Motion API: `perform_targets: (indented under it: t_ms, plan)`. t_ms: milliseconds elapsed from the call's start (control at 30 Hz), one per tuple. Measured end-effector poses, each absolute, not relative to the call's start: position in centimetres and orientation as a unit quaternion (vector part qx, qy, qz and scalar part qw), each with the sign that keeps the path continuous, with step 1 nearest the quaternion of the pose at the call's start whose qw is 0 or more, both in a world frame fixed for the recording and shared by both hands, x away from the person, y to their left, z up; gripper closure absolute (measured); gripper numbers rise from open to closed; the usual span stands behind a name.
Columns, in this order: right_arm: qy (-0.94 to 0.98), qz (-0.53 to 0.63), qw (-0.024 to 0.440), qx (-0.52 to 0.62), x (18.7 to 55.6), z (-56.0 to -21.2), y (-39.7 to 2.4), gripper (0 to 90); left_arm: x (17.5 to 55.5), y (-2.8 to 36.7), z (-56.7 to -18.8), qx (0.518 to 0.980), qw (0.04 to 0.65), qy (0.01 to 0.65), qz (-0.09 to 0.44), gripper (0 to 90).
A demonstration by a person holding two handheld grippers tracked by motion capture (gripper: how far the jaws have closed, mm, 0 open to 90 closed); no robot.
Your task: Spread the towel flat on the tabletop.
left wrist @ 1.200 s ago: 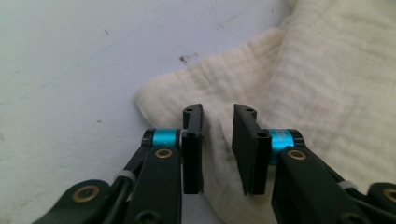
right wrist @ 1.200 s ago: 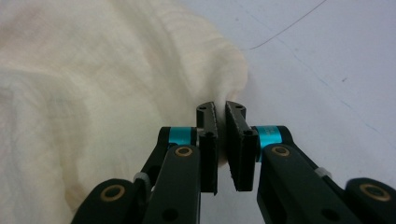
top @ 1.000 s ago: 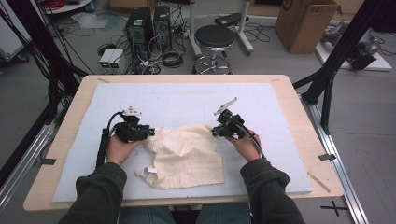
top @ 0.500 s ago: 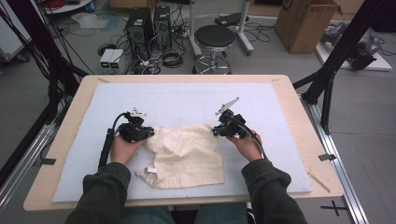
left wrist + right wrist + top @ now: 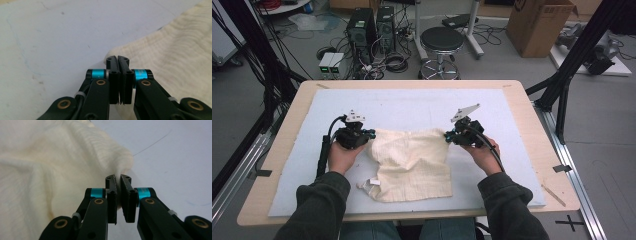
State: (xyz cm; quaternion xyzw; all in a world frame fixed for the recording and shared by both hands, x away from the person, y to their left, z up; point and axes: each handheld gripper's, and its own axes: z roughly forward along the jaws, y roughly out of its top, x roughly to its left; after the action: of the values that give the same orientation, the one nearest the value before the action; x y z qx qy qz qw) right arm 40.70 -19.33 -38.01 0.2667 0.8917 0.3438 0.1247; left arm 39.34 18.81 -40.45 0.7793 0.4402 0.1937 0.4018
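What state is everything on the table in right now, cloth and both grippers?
cream cloth: partly crumpled on the mat, both far corners pinched, right far corner raised a little.
left gripper: jaws have just closed, shut on the cloth's left far corner.
right gripper: shut on the cloth's right far corner, fabric bunched between the jaws.
pale blue mat: lying flat on the wooden table.

Even, soft overhead light, faint shadows; the high view is slightly grainy (close-ups sharper), backgrounds soft.
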Motion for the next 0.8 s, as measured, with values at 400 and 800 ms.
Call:
perform_targets:
  t_ms: [400,800]
  plan:
    - [0.844,0.366,0.172,0.352,47.5,-35.0,-20.8,62.1,43.4,18.2,-37.6,0.751,0.432,0.443,0.229,63.5]
    - [0.862,0.372,0.124,0.321,41.2,-38.0,-22.4,53.4,37.0,18.7,-39.6,0.789,0.452,0.371,0.187,61.2]
